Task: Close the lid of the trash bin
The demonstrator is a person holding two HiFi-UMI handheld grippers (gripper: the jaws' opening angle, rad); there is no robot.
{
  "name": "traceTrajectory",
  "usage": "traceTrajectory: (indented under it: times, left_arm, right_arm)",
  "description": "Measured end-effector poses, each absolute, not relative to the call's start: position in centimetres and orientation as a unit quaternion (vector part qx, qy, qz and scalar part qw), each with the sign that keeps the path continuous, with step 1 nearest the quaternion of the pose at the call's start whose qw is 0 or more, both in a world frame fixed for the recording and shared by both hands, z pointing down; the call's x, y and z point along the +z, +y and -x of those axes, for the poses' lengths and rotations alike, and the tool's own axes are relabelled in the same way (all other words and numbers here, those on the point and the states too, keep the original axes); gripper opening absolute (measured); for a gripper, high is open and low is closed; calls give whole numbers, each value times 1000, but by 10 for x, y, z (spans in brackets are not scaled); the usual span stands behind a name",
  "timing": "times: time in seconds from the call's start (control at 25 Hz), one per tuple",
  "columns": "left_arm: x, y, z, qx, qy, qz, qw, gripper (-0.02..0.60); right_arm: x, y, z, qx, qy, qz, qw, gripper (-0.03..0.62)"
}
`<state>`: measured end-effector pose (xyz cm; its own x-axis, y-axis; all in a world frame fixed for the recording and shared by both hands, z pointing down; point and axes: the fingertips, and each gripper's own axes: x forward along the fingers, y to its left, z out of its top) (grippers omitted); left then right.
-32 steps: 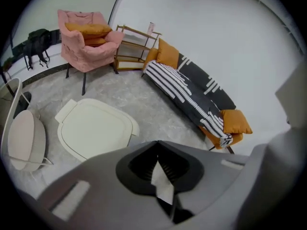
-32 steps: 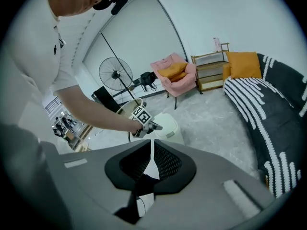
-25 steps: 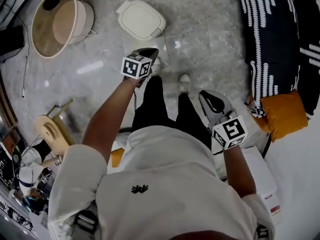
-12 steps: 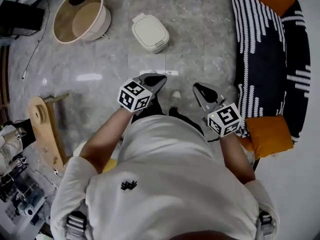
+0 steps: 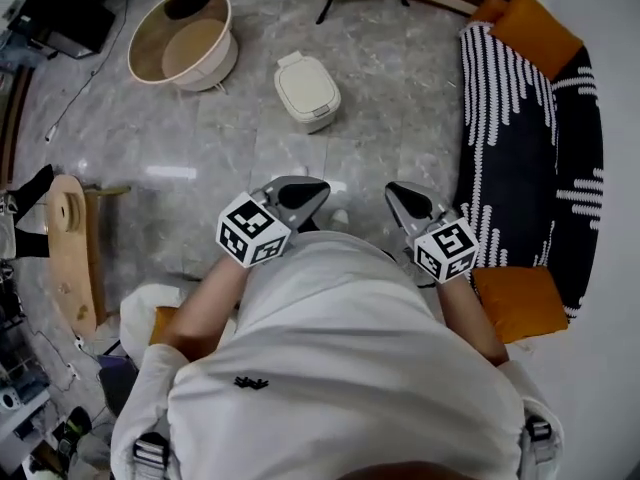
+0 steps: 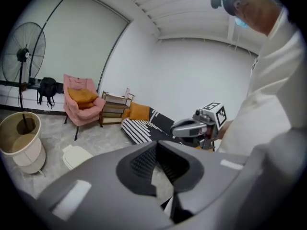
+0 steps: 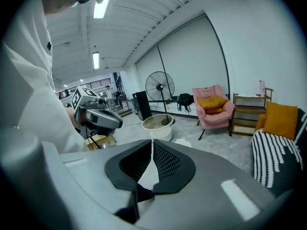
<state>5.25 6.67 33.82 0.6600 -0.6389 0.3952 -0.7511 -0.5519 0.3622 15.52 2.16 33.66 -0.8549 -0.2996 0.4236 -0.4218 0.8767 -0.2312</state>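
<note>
Trash bin (image 5: 307, 90) sits on the grey marbled floor (image 5: 400, 78) well ahead of you: cream, smooth, rounded-square, lid lying flat on top. Your left gripper (image 5: 308, 192) and right gripper (image 5: 400, 192) are both clenched on nothing

On the grey marble floor (image 5: 380, 98) ahead of me I see a round beige tub (image 5: 180, 38), upright and open. To my right runs a black-and-white striped couch (image 5: 525, 138) with an orange cushion (image 5: 520, 303) at its near end. A pink armchair (image 6: 81, 102) stands by the far wall, just beside a low wooden shelf (image 6: 115, 110). A pedestal fan (image 6: 24, 54) is further left.
</note>
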Motion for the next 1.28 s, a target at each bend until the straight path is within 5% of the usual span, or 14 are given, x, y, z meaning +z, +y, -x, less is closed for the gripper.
traceTrajectory:
  times: [1.28]
  left_arm:
    - [330, 66, -49, 120, -429, -864, 233, 55]
  right_arm:
    - [312, 24, -156, 123, -962, -171, 174, 9]
